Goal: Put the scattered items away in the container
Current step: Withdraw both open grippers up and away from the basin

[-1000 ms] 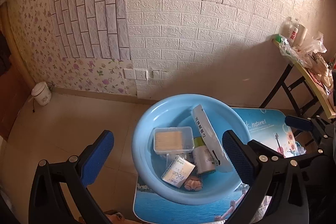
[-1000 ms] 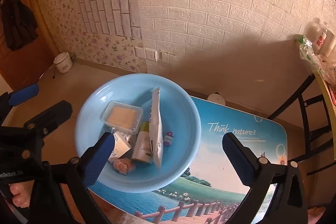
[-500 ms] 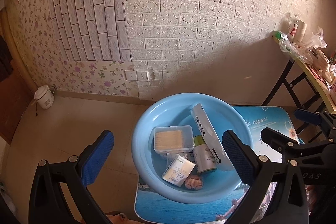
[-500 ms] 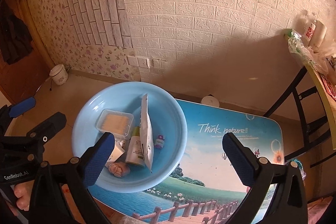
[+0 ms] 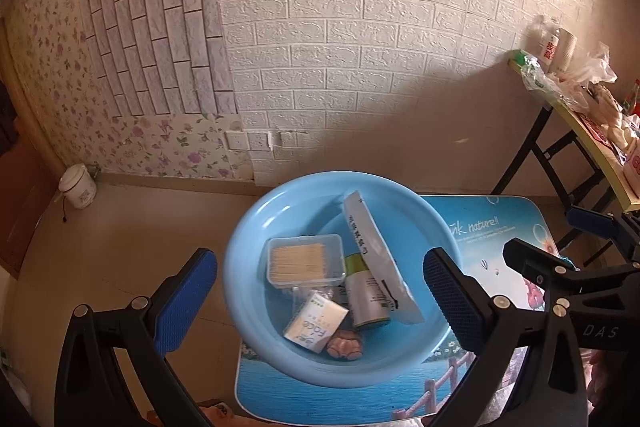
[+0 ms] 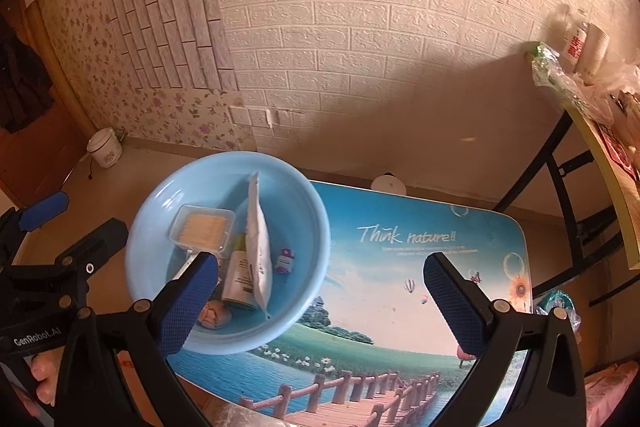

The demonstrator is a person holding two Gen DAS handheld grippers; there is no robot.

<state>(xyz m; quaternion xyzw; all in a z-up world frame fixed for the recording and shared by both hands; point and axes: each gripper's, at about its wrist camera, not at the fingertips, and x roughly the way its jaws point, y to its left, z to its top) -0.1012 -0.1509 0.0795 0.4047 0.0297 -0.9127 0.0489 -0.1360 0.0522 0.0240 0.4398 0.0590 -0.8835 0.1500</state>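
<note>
Both tongs released and empty: left tongs (image 5: 320,301), right tongs (image 6: 320,301). All items sit in the blue basin (image 6: 312,223) on the worktop (image 6: 400,267). Pouch (image 6: 256,247) inside basin: probably light, floppy, slick; pinch its top edge. Clear box (image 5: 306,259) left of pouch: rigid, grip across its sides.

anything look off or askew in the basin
Only the white pouch: it stands on edge, leaning across the green-capped bottle in the blue basin rather than lying flat. The toothpick box and the rest sit inside; nothing is spilled on the table.
</note>
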